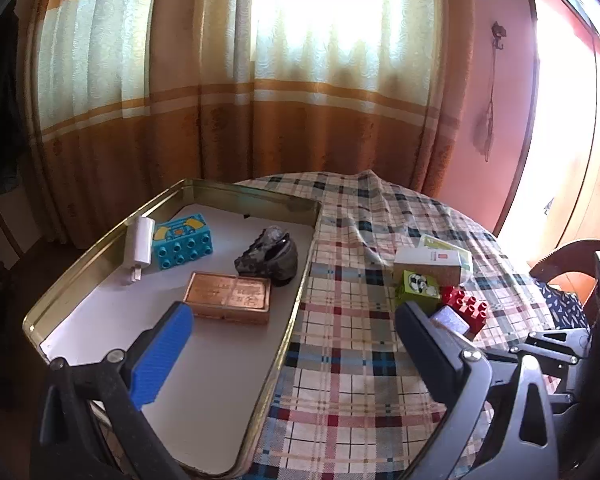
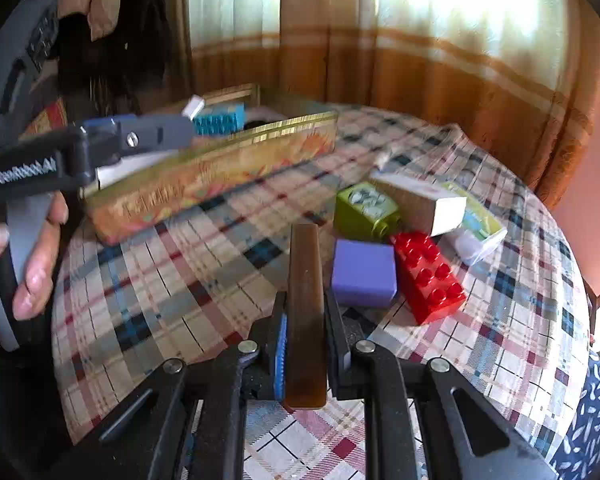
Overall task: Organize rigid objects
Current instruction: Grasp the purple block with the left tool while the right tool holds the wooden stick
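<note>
A gold tin tray sits on the left of the plaid table. It holds a white charger, a teal brick, a dark lump and a copper box. My left gripper is open and empty over the tray's right rim. My right gripper is shut on a flat brown bar, held edge-up above the cloth. Right of it lie a purple block, a red brick, a green block and a cork-sided box.
A white-green packet lies behind the cork-sided box. The plaid cloth is wrinkled at the far side. Curtains hang behind the round table. A chair back stands at the right edge.
</note>
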The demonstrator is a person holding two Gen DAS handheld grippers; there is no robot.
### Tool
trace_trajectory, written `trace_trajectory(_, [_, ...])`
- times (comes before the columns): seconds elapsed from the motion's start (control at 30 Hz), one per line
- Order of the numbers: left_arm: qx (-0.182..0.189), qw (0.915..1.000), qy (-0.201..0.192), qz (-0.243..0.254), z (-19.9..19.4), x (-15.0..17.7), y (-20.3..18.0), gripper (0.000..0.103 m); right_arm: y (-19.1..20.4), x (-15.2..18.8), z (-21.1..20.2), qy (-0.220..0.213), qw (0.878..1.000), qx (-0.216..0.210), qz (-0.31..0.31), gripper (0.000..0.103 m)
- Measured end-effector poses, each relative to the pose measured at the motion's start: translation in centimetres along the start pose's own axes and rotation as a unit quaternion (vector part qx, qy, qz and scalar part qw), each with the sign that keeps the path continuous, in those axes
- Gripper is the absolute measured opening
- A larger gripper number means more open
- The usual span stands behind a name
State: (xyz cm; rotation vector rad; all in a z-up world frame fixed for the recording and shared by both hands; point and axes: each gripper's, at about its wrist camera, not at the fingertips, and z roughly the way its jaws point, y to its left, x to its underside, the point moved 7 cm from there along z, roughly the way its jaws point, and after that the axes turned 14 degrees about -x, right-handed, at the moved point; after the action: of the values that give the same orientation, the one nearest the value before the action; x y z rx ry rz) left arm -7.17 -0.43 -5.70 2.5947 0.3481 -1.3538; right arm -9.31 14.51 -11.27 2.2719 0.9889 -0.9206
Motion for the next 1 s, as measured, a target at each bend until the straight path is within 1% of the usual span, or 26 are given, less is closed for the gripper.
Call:
trace_trajectory(0.07, [0.004, 1.0, 0.002, 0.008, 0.1, -0.1, -0.5, 0.103, -0.1, -0.5, -0.6, -0.023, 1.0, -0.002, 0.013, 0.017])
trace_trajectory(0.13, [0.011, 0.9998, 0.004, 0.016, 0.1, -0.2, -1.2, 0.103, -0.4, -1.1, -1.5, -0.044, 0.999, 0.017, 0.017, 0.017])
trace_trajectory(0.17, [0.015, 0.9996, 0.003, 0.022, 0.1, -0.2, -1.9, 0.103, -0.5, -1.4, -2.0, -0.053, 0.998, 0.029, 0.019, 0.017])
trace_trajectory(0.23, [0.018, 0.9992, 0.006, 0.036, 0.3, -0.2, -3.0, 0.103, -1.4, -2.0, -2.9, -0.064, 0.994, 0.082, 0.023, 0.017])
trace_trajectory(0.3, [0.025, 0.9985, 0.008, 0.047, 0.4, -0.1, -4.4, 0.103, -2.6, -2.3, -3.6, -0.072, 0.99, 0.114, 0.038, 0.017])
trace_trajectory(0.43, [0.031, 0.9968, 0.012, 0.072, 1.1, 0.2, -7.1, 0.103, -5.6, -2.3, -4.6, -0.089, 0.981, 0.152, 0.082, 0.017])
trace_trajectory(0.47, [0.032, 0.9964, 0.014, 0.077, 1.3, 0.2, -7.5, 0.103, -6.2, -2.3, -4.9, -0.094, 0.979, 0.158, 0.092, 0.017])
trace_trajectory(0.57, [0.036, 0.9943, 0.037, 0.094, 2.5, 0.8, -9.1, 0.103, -7.3, -2.4, -5.4, -0.107, 0.973, 0.177, 0.102, 0.017])
trace_trajectory(0.67, [0.044, 0.9924, 0.052, 0.102, 3.2, 1.2, -10.5, 0.103, -8.0, -2.3, -6.0, -0.122, 0.968, 0.185, 0.117, 0.017])
trace_trajectory(0.8, [0.052, 0.9887, 0.072, 0.12, 4.0, 1.6, -12.3, 0.103, -8.4, -2.4, -6.5, -0.13, 0.965, 0.194, 0.122, 0.017])
trace_trajectory(0.9, [0.062, 0.9872, 0.08, 0.123, 4.3, 1.6, -13.2, 0.103, -8.5, -2.2, -6.5, -0.129, 0.964, 0.194, 0.127, 0.017])
trace_trajectory(1.0, [0.066, 0.9842, 0.093, 0.135, 4.7, 2.0, -14.1, 0.103, -8.6, -2.2, -6.5, -0.128, 0.964, 0.193, 0.128, 0.017])
